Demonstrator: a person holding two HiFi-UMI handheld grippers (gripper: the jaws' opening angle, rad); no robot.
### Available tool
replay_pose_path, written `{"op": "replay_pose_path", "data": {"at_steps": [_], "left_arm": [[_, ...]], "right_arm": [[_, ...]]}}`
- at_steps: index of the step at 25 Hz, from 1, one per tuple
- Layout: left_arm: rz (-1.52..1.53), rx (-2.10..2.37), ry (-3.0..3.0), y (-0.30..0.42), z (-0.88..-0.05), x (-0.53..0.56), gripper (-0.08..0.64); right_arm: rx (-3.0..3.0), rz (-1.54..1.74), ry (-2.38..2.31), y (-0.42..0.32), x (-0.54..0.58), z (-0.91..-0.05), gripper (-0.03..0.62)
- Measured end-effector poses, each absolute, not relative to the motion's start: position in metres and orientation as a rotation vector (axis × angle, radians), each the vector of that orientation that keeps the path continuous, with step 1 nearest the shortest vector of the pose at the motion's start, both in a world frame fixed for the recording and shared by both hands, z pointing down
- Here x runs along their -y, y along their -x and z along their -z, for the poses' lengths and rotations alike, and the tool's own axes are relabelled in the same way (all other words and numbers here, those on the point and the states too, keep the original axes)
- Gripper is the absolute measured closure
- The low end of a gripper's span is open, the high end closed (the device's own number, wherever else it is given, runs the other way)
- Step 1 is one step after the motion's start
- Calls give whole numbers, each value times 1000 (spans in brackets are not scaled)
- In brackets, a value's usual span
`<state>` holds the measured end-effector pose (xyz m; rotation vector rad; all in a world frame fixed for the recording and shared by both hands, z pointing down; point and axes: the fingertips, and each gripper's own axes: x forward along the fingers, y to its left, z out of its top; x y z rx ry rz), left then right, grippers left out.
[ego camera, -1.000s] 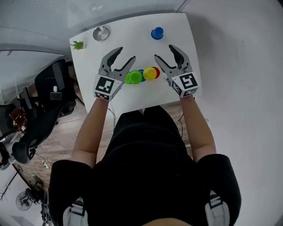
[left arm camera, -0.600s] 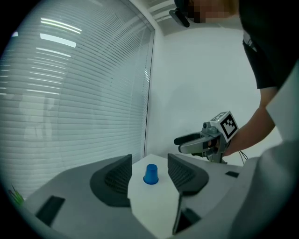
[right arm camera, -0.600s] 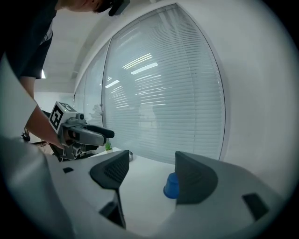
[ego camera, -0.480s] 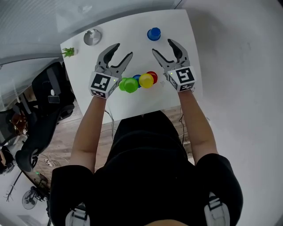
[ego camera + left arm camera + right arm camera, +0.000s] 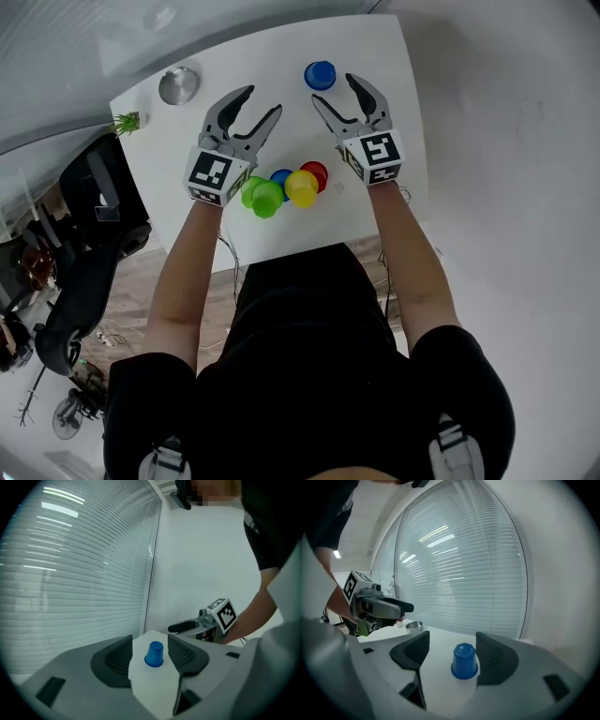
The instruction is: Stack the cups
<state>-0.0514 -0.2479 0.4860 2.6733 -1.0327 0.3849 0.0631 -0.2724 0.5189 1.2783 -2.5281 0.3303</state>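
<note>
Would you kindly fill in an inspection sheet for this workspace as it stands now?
Surface: white table, no spills seen.
Job's things: lone blue cup upside down near the far edge; green cups, second blue cup, yellow cup and red cup clustered near the person.
Clutter: metal dish and small plant at the far left.
Grippers: left tongs and right tongs open and empty, over the table.
Cables: thin leads on the wooden floor.
Surroundings: black chair, window blinds.
</note>
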Motion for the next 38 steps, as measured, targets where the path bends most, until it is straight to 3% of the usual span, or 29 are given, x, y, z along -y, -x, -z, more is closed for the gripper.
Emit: {"op": "replay_pose_path", "data": {"at_steps": [18,24,28,38], "left_arm": [[-373,1016,-2653,25,-522,291,333],[-412,1010,-2630,26,-529,290,334],[-402,1021,-2623,29,-531,286,336],[-385,1086,-2617,38,-501,277,336]], "right_arm": [[2488,-342,-1274,-61,311,-580,265],[2485,-381,-1256,-59,318,-597,291],[2478,-364,-1245,-59,319,-600,348],[2528,-310,-1175,-50,309,-559,354]]}}
